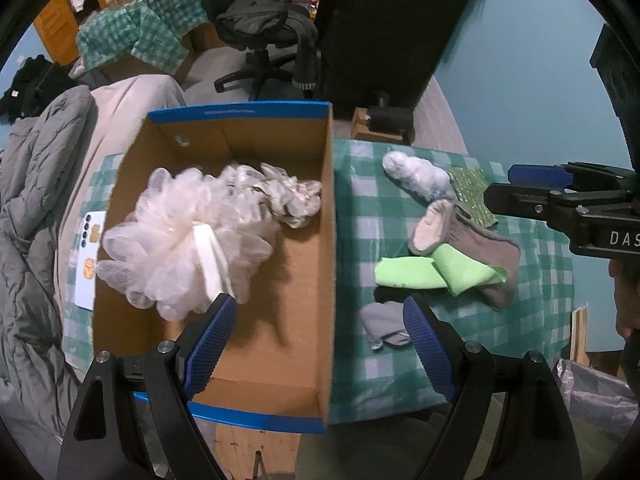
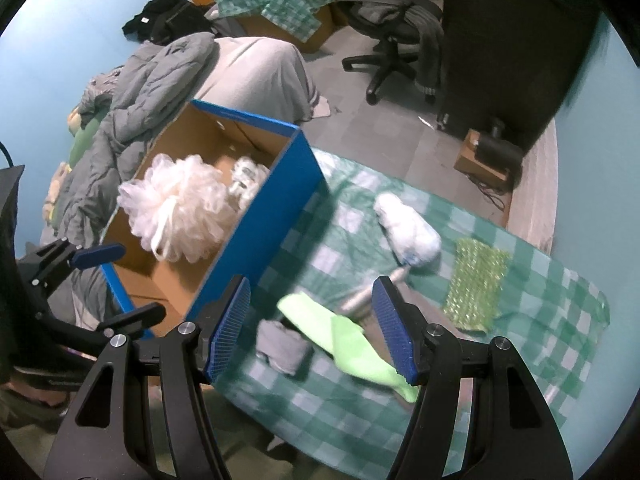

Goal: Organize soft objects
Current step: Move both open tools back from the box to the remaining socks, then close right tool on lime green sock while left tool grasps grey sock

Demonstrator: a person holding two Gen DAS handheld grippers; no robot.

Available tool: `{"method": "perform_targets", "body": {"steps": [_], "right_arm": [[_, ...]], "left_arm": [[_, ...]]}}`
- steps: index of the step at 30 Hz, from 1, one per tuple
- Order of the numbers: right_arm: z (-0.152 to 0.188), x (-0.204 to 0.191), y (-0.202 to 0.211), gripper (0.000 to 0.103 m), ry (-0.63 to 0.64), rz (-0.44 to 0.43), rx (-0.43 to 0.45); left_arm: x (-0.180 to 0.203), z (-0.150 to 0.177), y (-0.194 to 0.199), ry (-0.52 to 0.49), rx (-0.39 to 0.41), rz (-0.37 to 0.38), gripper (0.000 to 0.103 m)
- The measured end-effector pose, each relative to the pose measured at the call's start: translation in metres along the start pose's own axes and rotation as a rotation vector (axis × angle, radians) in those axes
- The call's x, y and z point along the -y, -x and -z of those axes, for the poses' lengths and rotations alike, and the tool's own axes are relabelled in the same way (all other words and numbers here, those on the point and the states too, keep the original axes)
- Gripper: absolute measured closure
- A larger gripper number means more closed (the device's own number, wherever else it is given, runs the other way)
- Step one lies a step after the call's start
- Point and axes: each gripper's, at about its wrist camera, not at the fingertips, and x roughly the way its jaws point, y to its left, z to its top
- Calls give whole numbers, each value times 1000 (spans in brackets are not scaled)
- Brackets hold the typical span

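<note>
A blue cardboard box holds a white bath pouf and crumpled plastic. On the green checked cloth to its right lie a lime green cloth, a grey sock, a small grey cloth, a white duster and a glittery green sponge. My left gripper is open and empty over the box's near right wall. My right gripper is open and empty above the lime cloth.
A bed with a grey quilt lies left of the box. A phone rests by the box's left wall. An office chair and a dark cabinet stand behind. A plastic bag sits at the lower right.
</note>
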Motion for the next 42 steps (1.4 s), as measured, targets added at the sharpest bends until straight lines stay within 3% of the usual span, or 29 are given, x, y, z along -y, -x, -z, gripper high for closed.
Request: {"method": "perform_targets", "body": {"steps": [15,30,42], "right_arm": [[40,36,-9,38,8,12,-60],[68,47,-39,38,93,-17,-128],[79,40,-64,38,210,-21,-167]], "left_arm": [[41,13,-21,-25,-73,42,17],[67,29,-64,28,-159,67,17],[71,46,-100,126,-219,81,16]]}}
